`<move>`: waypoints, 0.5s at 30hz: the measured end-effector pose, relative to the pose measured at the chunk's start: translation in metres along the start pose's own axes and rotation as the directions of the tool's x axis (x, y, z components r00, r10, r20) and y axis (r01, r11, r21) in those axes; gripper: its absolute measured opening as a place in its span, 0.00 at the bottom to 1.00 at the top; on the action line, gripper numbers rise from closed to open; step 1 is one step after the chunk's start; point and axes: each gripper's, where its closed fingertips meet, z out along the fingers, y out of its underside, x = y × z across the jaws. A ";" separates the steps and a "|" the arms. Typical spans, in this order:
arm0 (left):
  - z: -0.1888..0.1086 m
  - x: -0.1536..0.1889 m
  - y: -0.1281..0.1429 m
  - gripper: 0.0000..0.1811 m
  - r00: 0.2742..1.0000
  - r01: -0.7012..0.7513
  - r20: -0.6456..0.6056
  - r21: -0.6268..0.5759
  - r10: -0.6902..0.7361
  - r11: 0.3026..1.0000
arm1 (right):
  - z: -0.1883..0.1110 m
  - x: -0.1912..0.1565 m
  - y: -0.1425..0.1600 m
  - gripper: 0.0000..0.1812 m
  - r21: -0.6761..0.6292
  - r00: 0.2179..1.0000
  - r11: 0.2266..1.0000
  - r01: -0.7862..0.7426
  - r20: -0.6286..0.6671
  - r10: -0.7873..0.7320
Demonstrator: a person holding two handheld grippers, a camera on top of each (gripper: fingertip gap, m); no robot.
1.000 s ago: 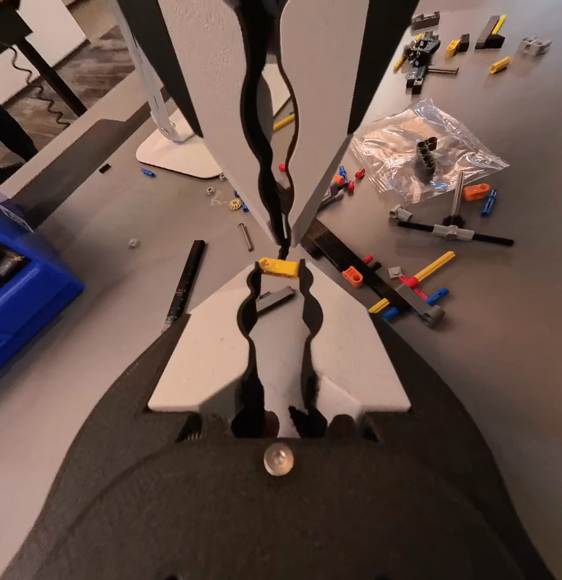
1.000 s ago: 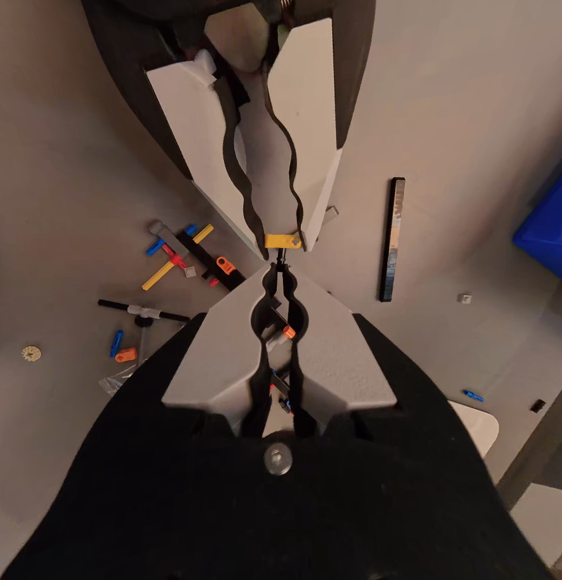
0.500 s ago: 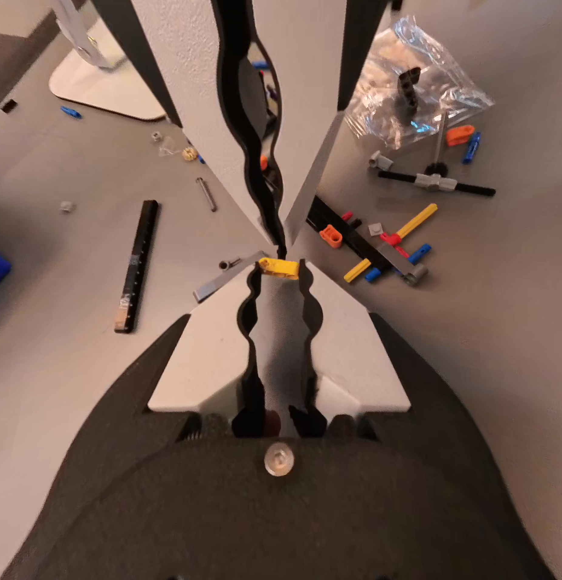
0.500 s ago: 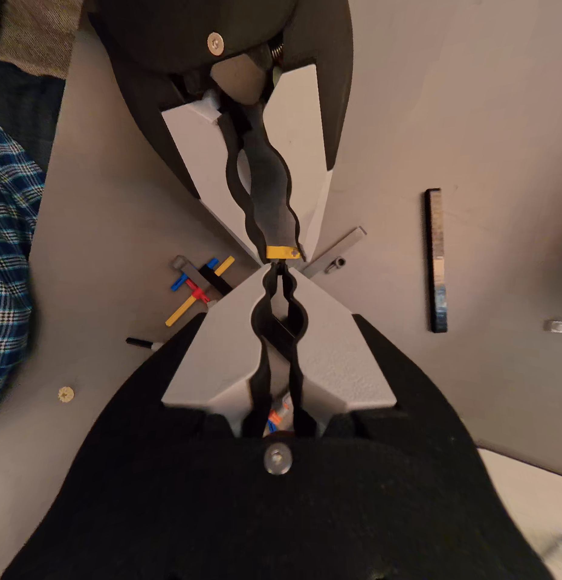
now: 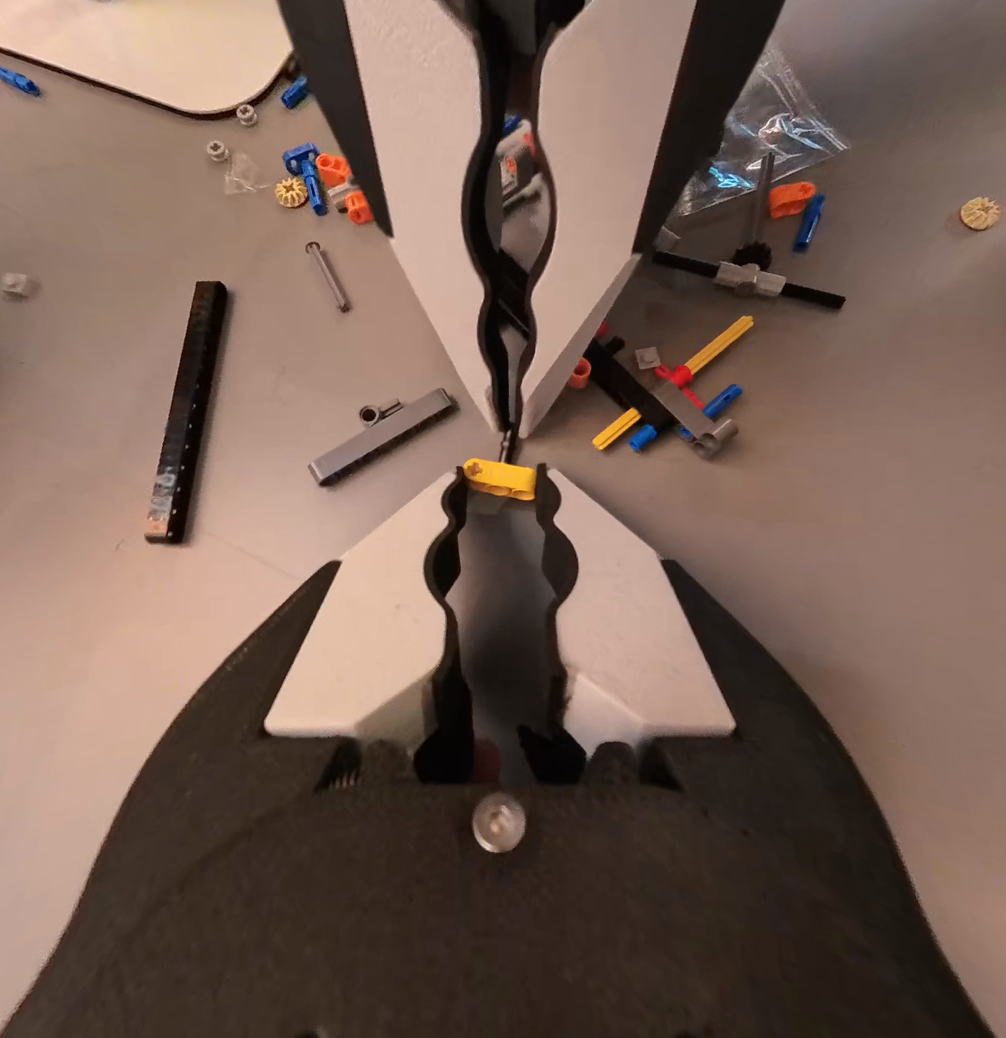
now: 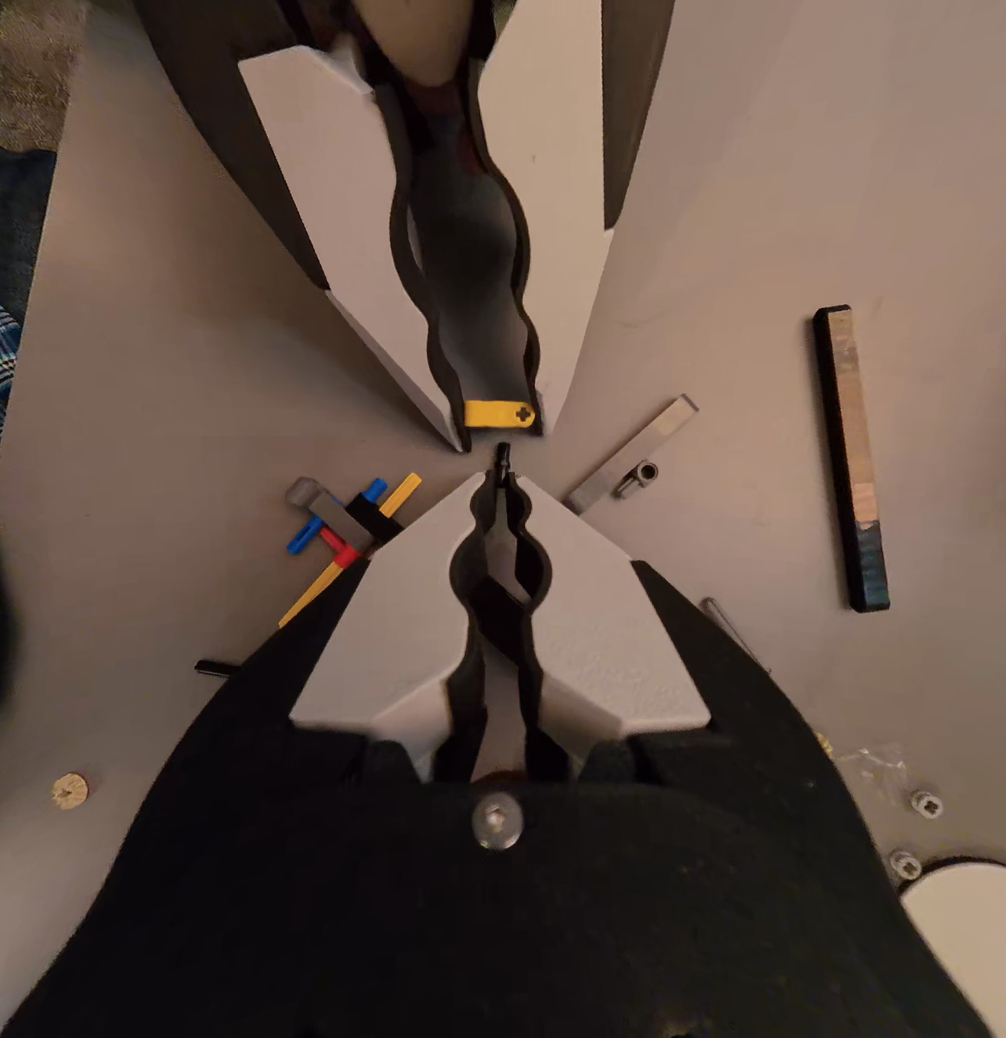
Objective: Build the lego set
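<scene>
My left gripper (image 5: 501, 477) is shut on a short yellow beam (image 5: 499, 478) held crosswise between its tips; the beam also shows in the right wrist view (image 6: 498, 414). My right gripper (image 6: 499, 477) is shut on a small black pin (image 6: 502, 456) that sticks out of its tips. The right gripper also shows in the left wrist view (image 5: 507, 421), pointing down at the beam. The pin tip (image 5: 506, 439) sits just short of the beam's cross-hole end (image 6: 523, 414), with a small gap between them. Both grippers hover above the grey table (image 5: 826, 561).
Loose parts lie on the table: a long black beam (image 5: 187, 410), a grey beam (image 5: 381, 437) with a small grey connector (image 5: 377, 413), a black-grey assembly with yellow axle (image 5: 666, 385), a plastic bag (image 5: 765, 140), blue and orange pins (image 5: 326, 180), tan gears (image 5: 979, 213), a white stand base (image 5: 152, 50). The grippers are tip to tip, or close to it.
Both grippers have tilted to look more steeply down at the table. The black pin and yellow beam have drawn slightly apart, leaving a visible gap.
</scene>
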 end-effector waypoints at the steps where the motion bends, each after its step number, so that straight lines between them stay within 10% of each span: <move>1: -0.001 -0.001 0.001 0.12 1.000 0.000 0.006 0.000 0.000 1.000 | -0.001 -0.001 -0.001 0.01 0.012 1.000 1.000 -0.008 0.003 0.008; 15: -0.040 0.001 -0.039 0.12 0.987 0.149 -0.109 0.345 -0.118 0.927 | -0.044 -0.007 -0.044 0.00 0.342 0.994 0.933 -0.111 0.060 0.096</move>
